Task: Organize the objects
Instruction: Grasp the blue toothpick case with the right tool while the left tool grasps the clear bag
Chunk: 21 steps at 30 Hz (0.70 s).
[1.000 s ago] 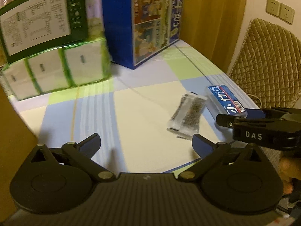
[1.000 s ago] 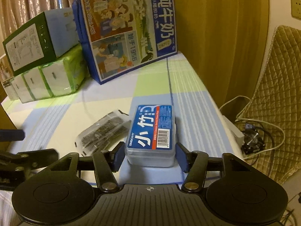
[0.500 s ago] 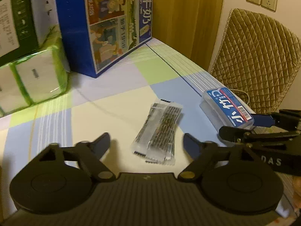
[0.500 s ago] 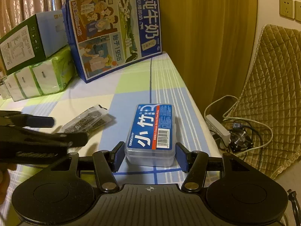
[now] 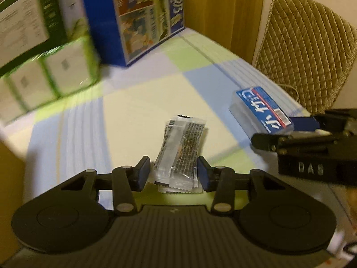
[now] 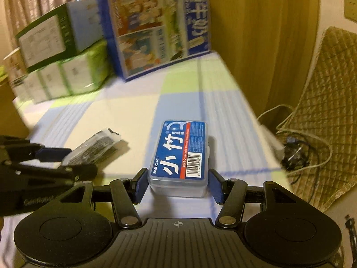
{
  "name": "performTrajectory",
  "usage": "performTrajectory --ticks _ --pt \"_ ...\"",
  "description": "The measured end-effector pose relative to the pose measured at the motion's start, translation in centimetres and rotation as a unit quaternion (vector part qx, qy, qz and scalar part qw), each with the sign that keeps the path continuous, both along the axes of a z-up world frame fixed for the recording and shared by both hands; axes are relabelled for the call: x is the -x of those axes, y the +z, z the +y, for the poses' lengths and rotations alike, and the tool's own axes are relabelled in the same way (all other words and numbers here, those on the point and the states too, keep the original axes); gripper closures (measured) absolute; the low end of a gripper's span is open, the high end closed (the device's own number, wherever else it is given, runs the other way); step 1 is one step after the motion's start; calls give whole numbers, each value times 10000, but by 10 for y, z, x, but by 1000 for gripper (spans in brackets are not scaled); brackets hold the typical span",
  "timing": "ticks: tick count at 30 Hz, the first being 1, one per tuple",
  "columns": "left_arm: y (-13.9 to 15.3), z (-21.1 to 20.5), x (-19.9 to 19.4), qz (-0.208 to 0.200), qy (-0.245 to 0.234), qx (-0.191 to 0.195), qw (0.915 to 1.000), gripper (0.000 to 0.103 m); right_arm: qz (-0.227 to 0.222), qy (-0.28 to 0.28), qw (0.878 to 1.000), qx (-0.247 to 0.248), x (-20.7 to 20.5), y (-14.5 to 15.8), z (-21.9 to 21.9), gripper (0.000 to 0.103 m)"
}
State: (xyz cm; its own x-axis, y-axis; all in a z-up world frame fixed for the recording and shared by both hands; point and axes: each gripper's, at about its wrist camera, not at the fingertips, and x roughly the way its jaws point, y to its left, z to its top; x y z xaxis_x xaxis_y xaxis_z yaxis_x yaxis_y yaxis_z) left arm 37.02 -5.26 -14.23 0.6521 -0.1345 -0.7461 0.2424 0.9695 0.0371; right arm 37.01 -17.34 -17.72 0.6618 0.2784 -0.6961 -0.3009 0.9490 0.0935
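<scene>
So the clear sachets [image 5: 178, 154] with dark bits inside are lying flat on the checked surface [image 5: 138, 111], sitting right between the left gripper [image 5: 171, 174] jaws, which are spread a bit wider than the packets and not quite touching. Just to the right, the blue-labelled floss box [image 6: 180, 156] sits near the surface's edge, with the right gripper [image 6: 178, 186] jaws either side of it, close but can't tell if they're actually pinching. Milk carton [image 6: 156, 26] and tissue packs [image 6: 67, 76] are stacked at the back.

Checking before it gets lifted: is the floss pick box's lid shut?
Shut, it seems: the floss pick box lies flat, its blue-labelled lid level on the clear base, no gap showing.
</scene>
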Motion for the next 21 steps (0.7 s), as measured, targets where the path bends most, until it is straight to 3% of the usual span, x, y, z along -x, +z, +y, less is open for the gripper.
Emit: performTrajectory --ticks 5,10,14,21 --pt "-1 23 68 219 366 100 9990 63 407 316 9986 130 41 8 8 49" --pt "-1 31 118 168 173 -28 9997 54 710 364 9967 122 83 14 6 48" --pt "-1 33 120 41 154 -158 9997 50 324 275 9987 266 92 23 5 30" --pt "-3 40 106 124 169 182 9996 50 295 265 9991 125 82 15 9 29"
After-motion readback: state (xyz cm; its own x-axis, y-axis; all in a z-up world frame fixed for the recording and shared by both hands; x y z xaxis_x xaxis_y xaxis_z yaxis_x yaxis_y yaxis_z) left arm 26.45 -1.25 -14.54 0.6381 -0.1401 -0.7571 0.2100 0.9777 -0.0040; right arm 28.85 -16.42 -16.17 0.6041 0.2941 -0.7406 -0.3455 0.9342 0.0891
